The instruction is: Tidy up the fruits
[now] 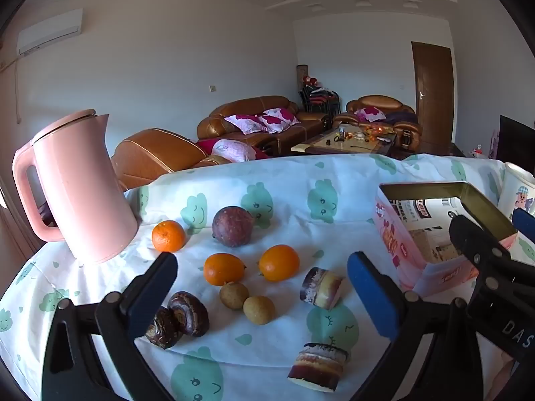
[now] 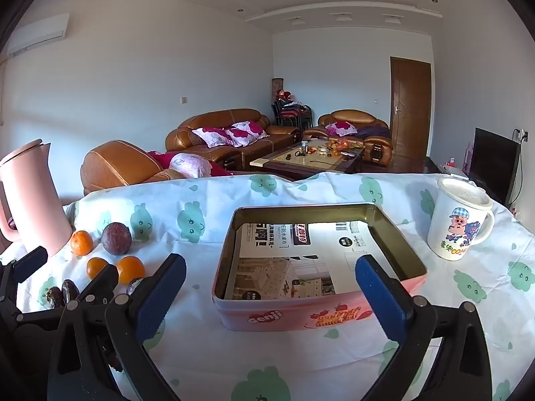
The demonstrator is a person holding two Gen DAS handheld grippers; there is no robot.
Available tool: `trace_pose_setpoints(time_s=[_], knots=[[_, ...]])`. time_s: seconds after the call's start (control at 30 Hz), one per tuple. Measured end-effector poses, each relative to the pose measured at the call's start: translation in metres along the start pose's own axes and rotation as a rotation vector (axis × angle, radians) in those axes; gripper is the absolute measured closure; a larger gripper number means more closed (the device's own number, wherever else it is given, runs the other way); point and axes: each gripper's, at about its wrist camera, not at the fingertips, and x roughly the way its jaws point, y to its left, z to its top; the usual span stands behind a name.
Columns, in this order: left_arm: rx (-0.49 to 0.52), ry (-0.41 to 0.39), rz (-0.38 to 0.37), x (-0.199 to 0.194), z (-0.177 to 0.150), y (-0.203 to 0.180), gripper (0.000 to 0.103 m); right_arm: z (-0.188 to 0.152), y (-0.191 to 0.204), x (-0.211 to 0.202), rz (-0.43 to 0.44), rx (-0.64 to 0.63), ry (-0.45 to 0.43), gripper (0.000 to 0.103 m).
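In the left wrist view a tangerine (image 1: 168,236), a purple passion fruit (image 1: 232,226), two oranges (image 1: 223,269) (image 1: 279,263) and two brown longans (image 1: 234,295) (image 1: 259,310) lie on the cloth-covered table (image 1: 301,183). My left gripper (image 1: 264,297) is open and empty above them. The pink tin box (image 2: 317,314) sits open, lined with paper. My right gripper (image 2: 271,294) is open and empty over the box's near edge. The right gripper also shows in the left wrist view (image 1: 485,234).
A pink kettle (image 1: 78,190) stands at the left. Chocolate cakes (image 1: 179,320) and layered cake pieces (image 1: 321,287) (image 1: 317,366) lie among the fruit. A lidded cartoon mug (image 2: 459,217) stands right of the box. Sofas lie beyond the table's far edge.
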Motion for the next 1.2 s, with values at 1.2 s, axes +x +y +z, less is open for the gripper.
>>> trace_pose_setpoints(time_s=[1.2], knots=[[0.032,0.075,0.042,0.009,0.005,0.031,0.000,-0.005,0.012,-0.001,0.094,-0.051,0.009,0.001]])
